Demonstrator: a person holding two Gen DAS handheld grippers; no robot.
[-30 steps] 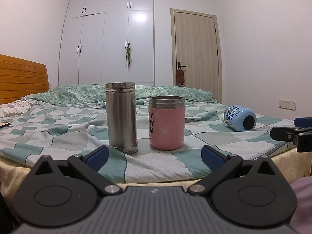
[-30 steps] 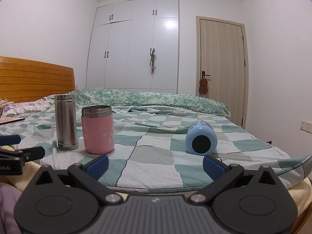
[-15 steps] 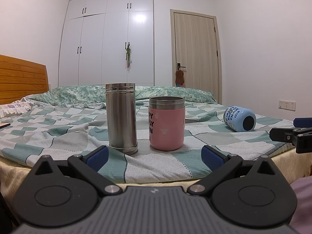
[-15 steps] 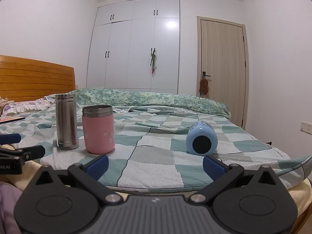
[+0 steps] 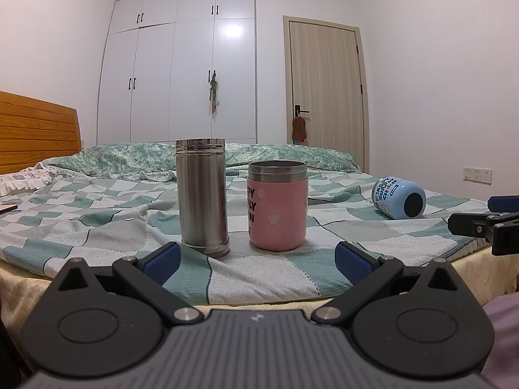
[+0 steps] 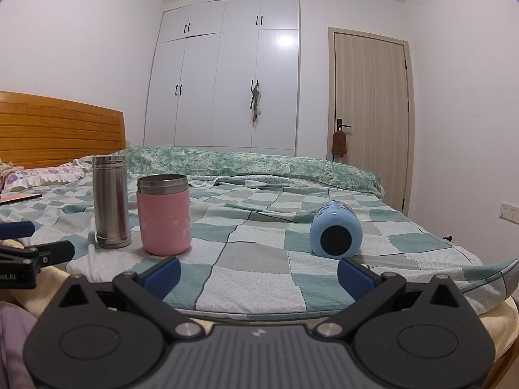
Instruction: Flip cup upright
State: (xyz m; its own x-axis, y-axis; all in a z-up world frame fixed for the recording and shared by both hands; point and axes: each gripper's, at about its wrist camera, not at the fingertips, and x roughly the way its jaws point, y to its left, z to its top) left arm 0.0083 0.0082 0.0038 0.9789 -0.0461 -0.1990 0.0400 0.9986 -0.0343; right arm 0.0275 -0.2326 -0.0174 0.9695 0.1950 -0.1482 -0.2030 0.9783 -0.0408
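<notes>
Through my left wrist view, my left gripper [image 5: 256, 257] stands spread wide, holding nothing, facing a steel flask [image 5: 201, 194] and a pink cup [image 5: 277, 206] upright on the checked bedspread [image 5: 97, 227]; the pink one reads "PY", "PLY". The blue cup [image 5: 399, 197] lies sideways far right; its print is unreadable.

Through my right wrist view, my right gripper [image 6: 259, 275] gapes wide and empty, the blue cup [image 6: 335, 234] lying just ahead, base toward me. Writing ending "ot.AI" marks my left gripper [image 6: 19, 265] at left.

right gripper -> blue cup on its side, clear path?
Probably yes. The right gripper is open and aimed nearly at the blue cup, with only bare quilt between them; the pink cup stands well left.
</notes>
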